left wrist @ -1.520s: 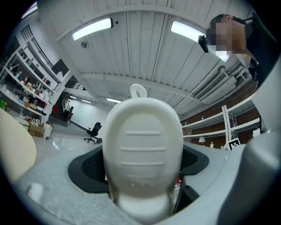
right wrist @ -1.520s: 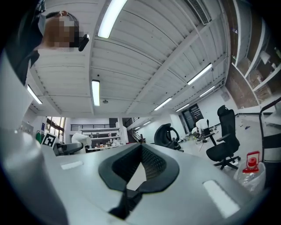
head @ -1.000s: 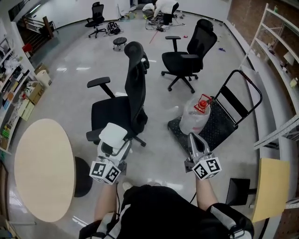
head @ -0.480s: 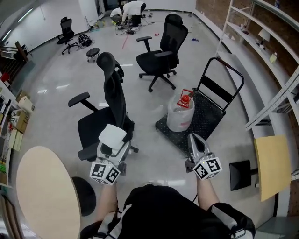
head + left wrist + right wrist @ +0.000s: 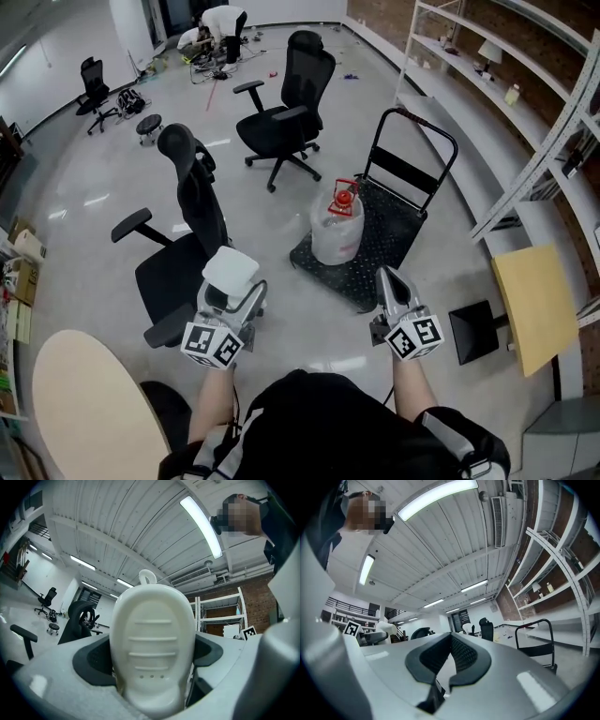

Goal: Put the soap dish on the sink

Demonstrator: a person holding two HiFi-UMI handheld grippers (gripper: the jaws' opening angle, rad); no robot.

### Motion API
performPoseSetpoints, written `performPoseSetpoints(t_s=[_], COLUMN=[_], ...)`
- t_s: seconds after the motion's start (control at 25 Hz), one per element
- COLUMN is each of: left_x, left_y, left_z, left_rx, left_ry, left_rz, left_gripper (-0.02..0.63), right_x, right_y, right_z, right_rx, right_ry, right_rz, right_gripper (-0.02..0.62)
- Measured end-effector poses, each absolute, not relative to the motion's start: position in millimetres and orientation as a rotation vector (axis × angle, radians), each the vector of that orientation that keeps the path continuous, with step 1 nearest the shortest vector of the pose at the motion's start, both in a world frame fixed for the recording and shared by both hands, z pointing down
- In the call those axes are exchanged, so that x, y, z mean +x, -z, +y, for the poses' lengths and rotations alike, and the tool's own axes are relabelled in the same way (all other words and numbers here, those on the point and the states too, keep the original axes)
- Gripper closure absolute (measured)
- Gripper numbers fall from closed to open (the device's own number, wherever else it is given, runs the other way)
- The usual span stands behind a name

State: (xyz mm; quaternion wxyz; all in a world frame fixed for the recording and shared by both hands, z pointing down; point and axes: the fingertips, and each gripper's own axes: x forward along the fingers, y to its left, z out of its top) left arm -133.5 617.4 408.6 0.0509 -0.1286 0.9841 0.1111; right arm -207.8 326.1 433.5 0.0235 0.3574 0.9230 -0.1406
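The left gripper [image 5: 228,292] carries the white soap dish [image 5: 230,270] clamped upright between its jaws, held up before the body, probably for safe transport; no sink is visible yet. The right gripper [image 5: 392,287] is empty, with its jaws closed. Compared with 0.5 s ago, both grippers keep their pose, while the cart [image 5: 380,234] and the nearest chair [image 5: 183,239] have shifted slightly left.

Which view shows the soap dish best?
The left gripper view: the soap dish fills its middle, ribs and drain holes plain, held in the left gripper. The head view shows only its white top, small, above that gripper. The right gripper view shows at most a faint white shape far left.
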Motion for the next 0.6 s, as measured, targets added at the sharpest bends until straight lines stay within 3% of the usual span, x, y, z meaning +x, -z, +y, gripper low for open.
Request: performPoseSetpoints(t_s=[0.6], left_x=[-181], left_y=[-422], left_z=[541], left_rx=[-0.852], left_ry=[-0.4], left_rz=[2.95], left_gripper=[0.143], right_x=[-158], right_y=[-444], right_z=[237], right_rx=[0.647], right_ry=[0.4], right_rz=[3.01], right_gripper=[0.589])
